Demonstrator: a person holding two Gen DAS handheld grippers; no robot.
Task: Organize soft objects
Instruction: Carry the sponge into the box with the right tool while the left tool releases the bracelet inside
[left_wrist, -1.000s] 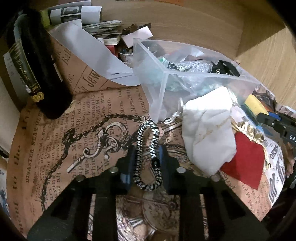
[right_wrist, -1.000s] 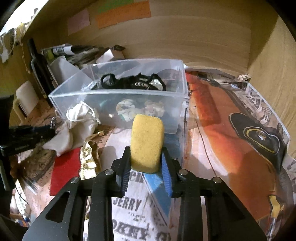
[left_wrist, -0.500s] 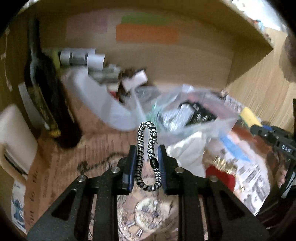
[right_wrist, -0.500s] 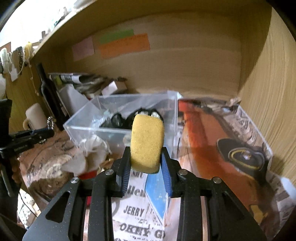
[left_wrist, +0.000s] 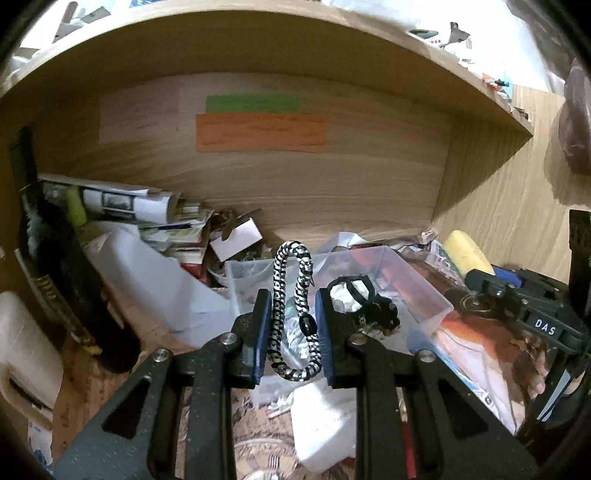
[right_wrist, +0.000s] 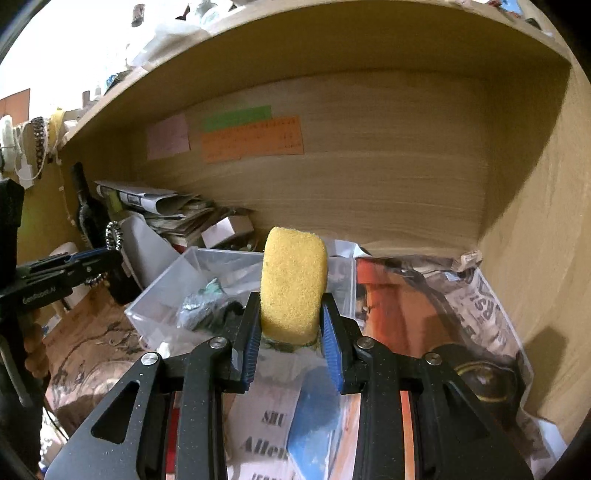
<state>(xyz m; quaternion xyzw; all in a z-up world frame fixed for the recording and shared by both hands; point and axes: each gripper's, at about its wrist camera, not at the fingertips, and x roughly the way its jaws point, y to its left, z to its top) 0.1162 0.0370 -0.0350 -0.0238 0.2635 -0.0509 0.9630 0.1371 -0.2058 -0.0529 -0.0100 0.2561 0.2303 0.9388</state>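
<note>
While both tongs hang above the bench, I've got something in each. Left tongs (left_wrist: 291, 325) pinched tight on a black-and-white braided cord loop (left_wrist: 293, 310); its top arches up past the tips, its bottom curve sags below the pads. Right tongs (right_wrist: 290, 332) squeezed on a yellow sponge (right_wrist: 293, 286), standing upright, most of it above the tips. Clear plastic bin (right_wrist: 166, 295) sits just ahead of both, already holding a black strap thing (left_wrist: 354, 291) and some crumpled foil-like stuff (right_wrist: 207, 306). From the left camera I see the sponge (left_wrist: 467, 253) off to my right, beyond the bin. White cloth (left_wrist: 321, 421) lies on the bench under the left tongs. Dark bottle (left_wrist: 62, 266) stands far left, paper pile (left_wrist: 147, 214) behind.
</note>
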